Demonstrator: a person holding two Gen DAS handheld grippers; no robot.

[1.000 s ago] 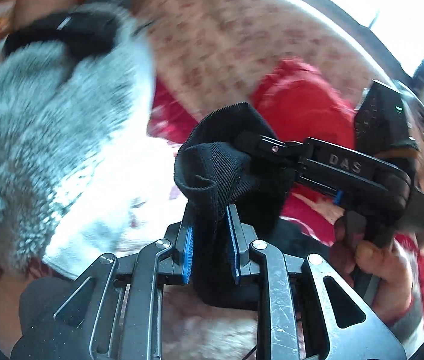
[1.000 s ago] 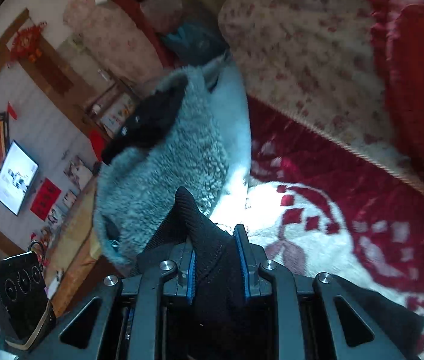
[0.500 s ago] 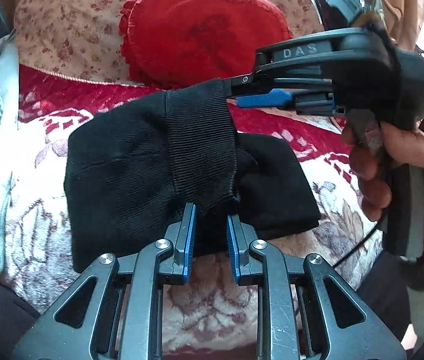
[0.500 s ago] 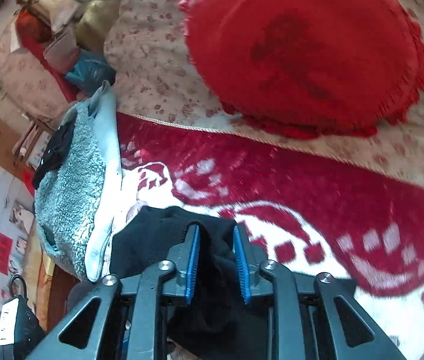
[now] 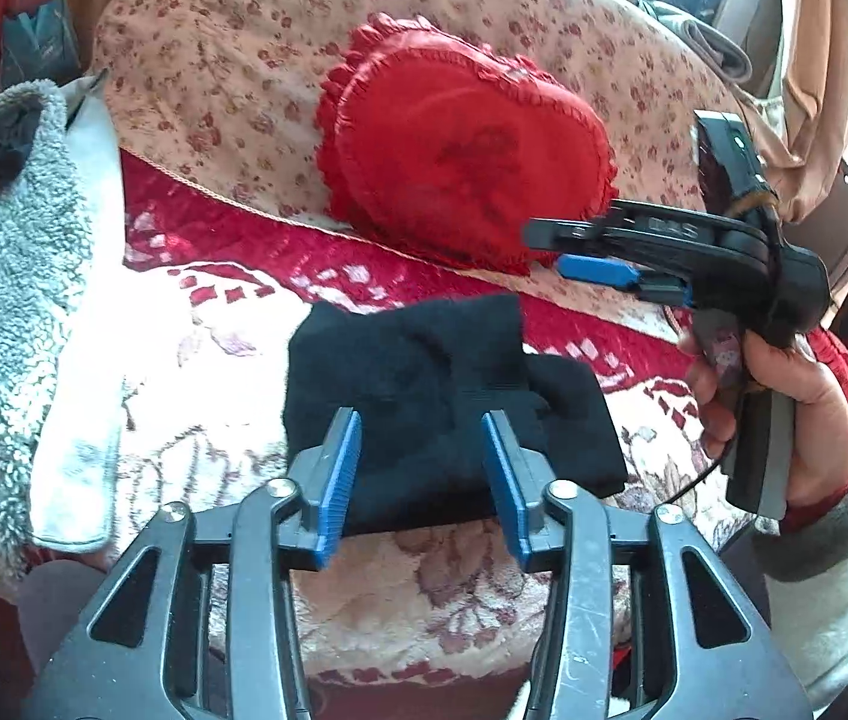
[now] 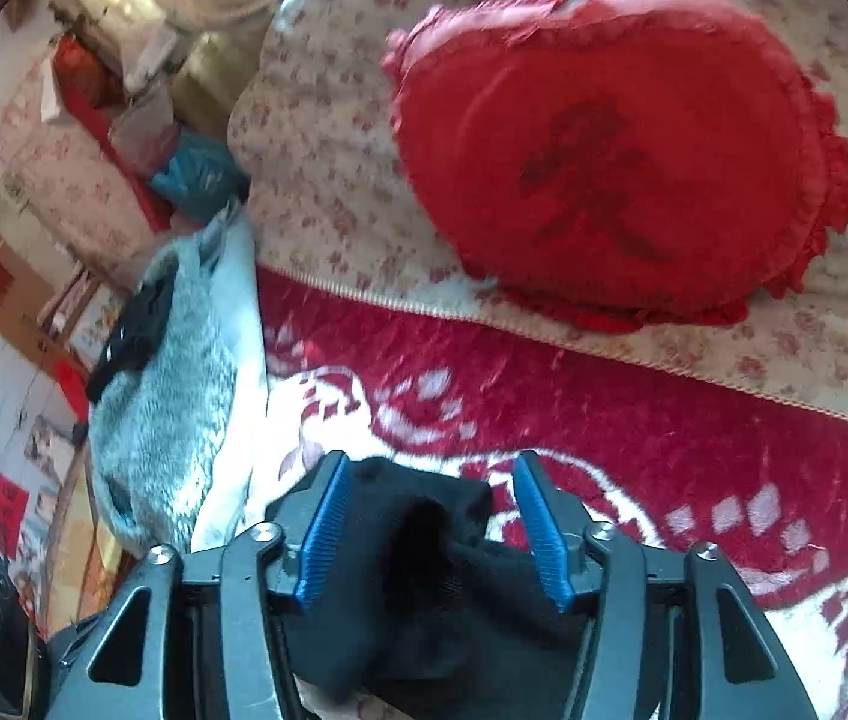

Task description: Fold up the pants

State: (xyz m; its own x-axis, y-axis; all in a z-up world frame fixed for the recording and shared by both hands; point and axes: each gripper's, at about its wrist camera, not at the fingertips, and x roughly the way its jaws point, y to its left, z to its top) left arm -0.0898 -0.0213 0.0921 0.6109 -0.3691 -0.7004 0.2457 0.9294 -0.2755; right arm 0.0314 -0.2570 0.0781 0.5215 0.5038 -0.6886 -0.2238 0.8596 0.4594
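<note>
Letting go after a fold looks like the step in hand: the left gripper (image 5: pixel 420 474) and the right gripper (image 6: pixel 436 525) have both just been opening, and their blue ribbed pads now stand clear of the cloth, gripping nothing. The black pants (image 5: pixel 442 402) lie as a compact, thick bundle just ahead of and below the left gripper's spread jaws, on the plush red-and-cream blanket (image 5: pixel 213 324). In the right wrist view an upstanding hump of the same soft knit sits between the open jaws, seemingly untouched by either pad.

The bundle is uneven, with one layer jutting out to the right beneath the upper one, so the next move probably calls for squaring the edges or pressing it flat, or backing away if this counts as finished.

Beyond the grippers a red heart-shaped frilled cushion (image 5: pixel 460 162) leans on a floral backrest; a grey fleecy garment (image 5: pixel 3 276) lies off to the left.
</note>
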